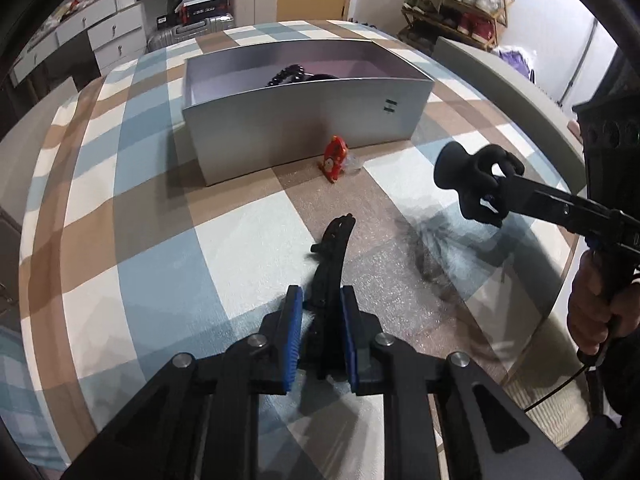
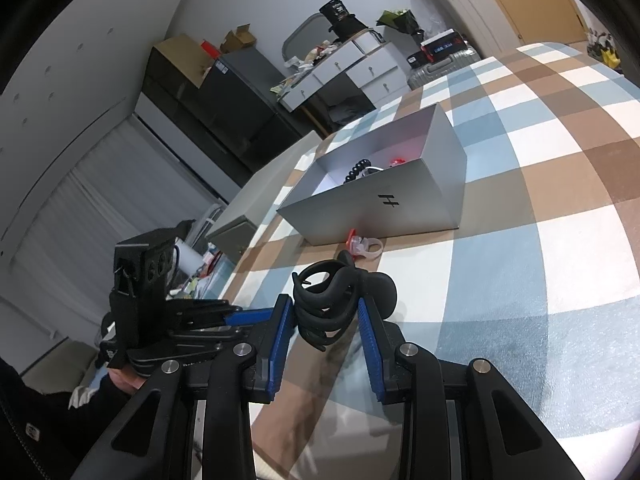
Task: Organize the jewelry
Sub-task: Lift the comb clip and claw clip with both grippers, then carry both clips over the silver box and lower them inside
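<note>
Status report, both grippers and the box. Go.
Left gripper shut on black hair clip. Right gripper shut on black claw clip, off the table. Silver box open ahead; red clip lies before it.

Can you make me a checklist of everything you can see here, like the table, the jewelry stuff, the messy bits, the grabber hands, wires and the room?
Surface: checked tablecloth in blue, brown and white.
Job's things: silver box, open on top, with black beads and something red inside. A red charm in clear wrapping lies against the box front.
Clutter: nothing seen on the cloth besides these.
Grippers: left gripper holds a black curved hair clip between its blue pads. Right gripper holds a black claw clip above the cloth.
Cables: a thin black cable hangs below the right handle.
Surroundings: white drawers, suitcase, shoe rack.
</note>
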Demonstrator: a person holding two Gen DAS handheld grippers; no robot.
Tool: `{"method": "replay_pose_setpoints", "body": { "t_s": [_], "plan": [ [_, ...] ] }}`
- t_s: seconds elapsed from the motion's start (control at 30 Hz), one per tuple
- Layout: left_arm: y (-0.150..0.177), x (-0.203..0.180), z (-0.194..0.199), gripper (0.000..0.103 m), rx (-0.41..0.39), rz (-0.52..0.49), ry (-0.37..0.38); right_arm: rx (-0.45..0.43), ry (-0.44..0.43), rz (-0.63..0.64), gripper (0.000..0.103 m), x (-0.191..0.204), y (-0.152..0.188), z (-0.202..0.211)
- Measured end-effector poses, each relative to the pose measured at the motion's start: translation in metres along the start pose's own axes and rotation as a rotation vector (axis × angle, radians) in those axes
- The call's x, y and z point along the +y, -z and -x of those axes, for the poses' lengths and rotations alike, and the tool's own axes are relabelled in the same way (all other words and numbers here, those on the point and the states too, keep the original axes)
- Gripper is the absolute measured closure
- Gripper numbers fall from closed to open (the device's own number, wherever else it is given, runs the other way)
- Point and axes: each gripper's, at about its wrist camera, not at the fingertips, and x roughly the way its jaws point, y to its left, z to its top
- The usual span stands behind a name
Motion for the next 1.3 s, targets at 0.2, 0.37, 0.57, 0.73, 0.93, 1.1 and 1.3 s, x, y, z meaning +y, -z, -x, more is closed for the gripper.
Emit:
{"method": "replay_pose_setpoints", "body": {
  "t_s": [0.2, 0.37, 0.57, 0.73, 0.93, 1.1, 1.3],
  "plan": [
    [-0.001, 0.005, 0.012, 0.090, -0.033, 0.011, -0.014, -0.007, 0.002, 0.006, 0.071, 0.001, -0.004, 0.000],
    [-0.006, 0.008, 0.020, 0.090, -0.059, 0.023, -0.050, -0.018, -0.012, 0.012, 0.071, 0.006, -0.007, 0.000],
    [-0.015, 0.004, 0.041, 0.090, -0.169, 0.038, -0.086, -0.051, -0.037, 0.034, 0.071, 0.016, -0.016, 0.005],
    [-0.034, 0.007, 0.051, 0.090, -0.234, 0.066, -0.095, -0.066, -0.033, 0.076, 0.071, 0.027, -0.031, 0.001],
    [-0.052, 0.006, 0.052, 0.090, -0.286, 0.068, -0.092, -0.076, -0.032, 0.108, 0.071, 0.037, -0.051, -0.009],
    [-0.065, 0.008, 0.049, 0.090, -0.290, 0.066, -0.085, -0.080, -0.026, 0.125, 0.071, 0.041, -0.063, -0.018],
    [-0.078, 0.013, 0.046, 0.090, -0.286, 0.079, -0.076, -0.099, -0.014, 0.128, 0.071, 0.037, -0.081, -0.022]
  ]
}}
